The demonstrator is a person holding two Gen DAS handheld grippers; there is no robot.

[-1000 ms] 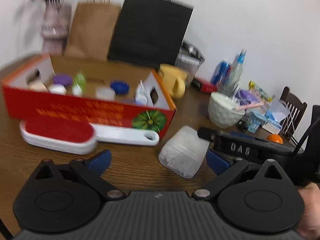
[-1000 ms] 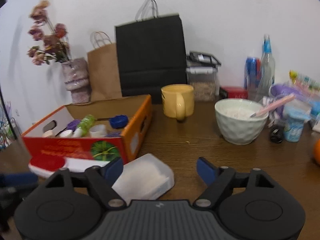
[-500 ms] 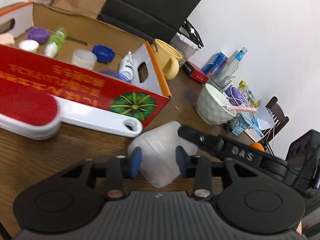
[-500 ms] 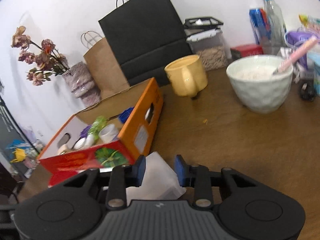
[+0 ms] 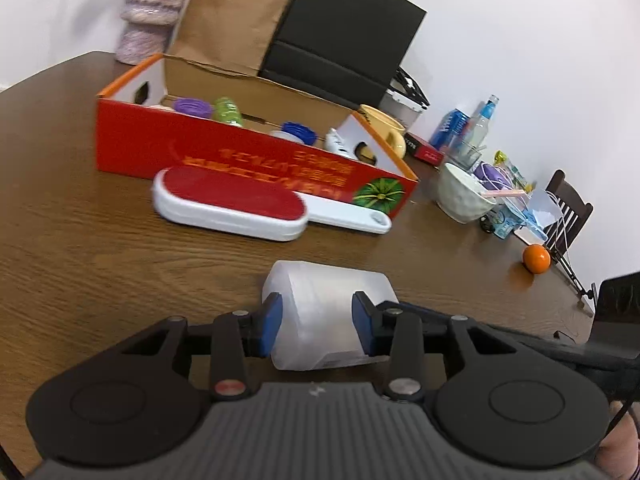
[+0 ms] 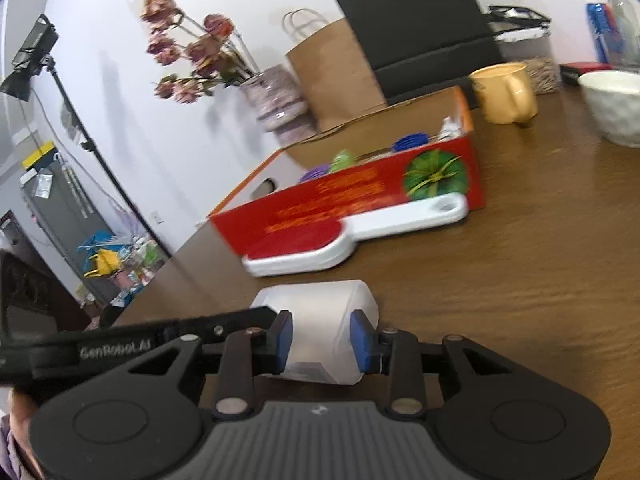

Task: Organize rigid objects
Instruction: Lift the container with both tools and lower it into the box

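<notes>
- Now drawn back from the wooden table [image 5: 80, 272]'s far clutter; more bare wood in the left wrist view than a second ago.
- Sits well beyond both grippers, where before it lay just ahead: red cardboard box [image 5: 240, 156], with a purple lid [image 5: 194, 106], green bottle [image 5: 228, 110] and blue cap [image 5: 298, 131] inside.
- Lies flat against the box's front wall, unmoved: red-faced lint brush [image 5: 228, 202], white handle toward the pumpkin picture.
- Was lying loose on the wood a second ago, now caught between both sets of blue pads: translucent plastic container [image 5: 320, 312], on or just above the table near the front edge; cannot tell which.
- Left gripper [image 5: 317, 330]: wide apart a second ago, now pressed on the container's two sides, jaws opening slightly with the container between them.
- Right gripper [image 6: 320, 342]: likewise closed in from a wide stance onto the same container from the other end, jaws opening a little, pads against its sides.
- Unshifted at the far right: white bowl [image 5: 460, 196], yellow mug [image 5: 384, 130], orange [image 5: 537, 258].
</notes>
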